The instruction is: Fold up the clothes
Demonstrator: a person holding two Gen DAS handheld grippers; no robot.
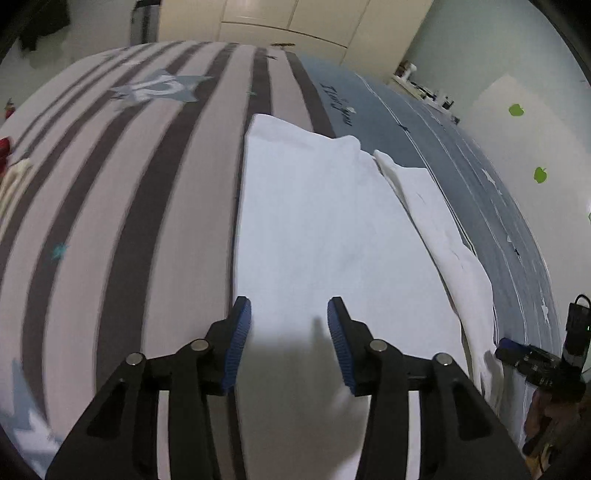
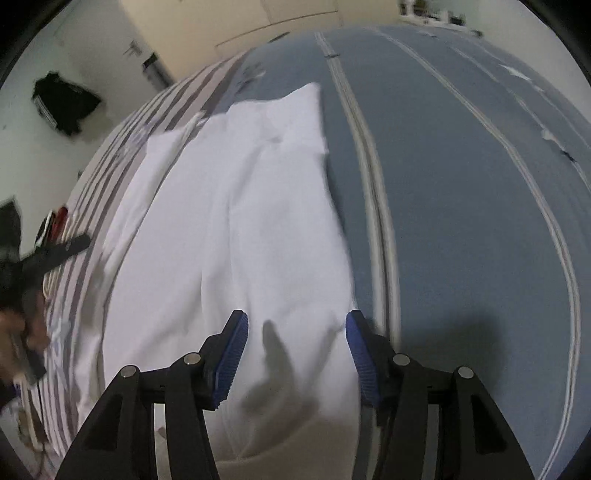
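Observation:
A white garment (image 1: 325,229) lies flat and lengthwise on the bed, its long sides folded inward; a narrower white flap (image 1: 439,221) runs along its right side. My left gripper (image 1: 289,314) hovers open over the garment's near left part, nothing between its blue pads (image 1: 240,332). In the right wrist view the same white garment (image 2: 240,221) stretches away from me. My right gripper (image 2: 296,325) stands open above its near right edge, with nothing held. The other gripper (image 2: 44,254) shows dark at the left edge.
The bed cover is pink with dark stripes (image 1: 129,206) on the left and blue-grey (image 2: 461,184) on the right. Red and cream cloth (image 1: 7,173) lies at the bed's left edge. Cream wardrobe doors (image 1: 295,18) stand beyond the bed. A dark garment (image 2: 62,103) hangs on the wall.

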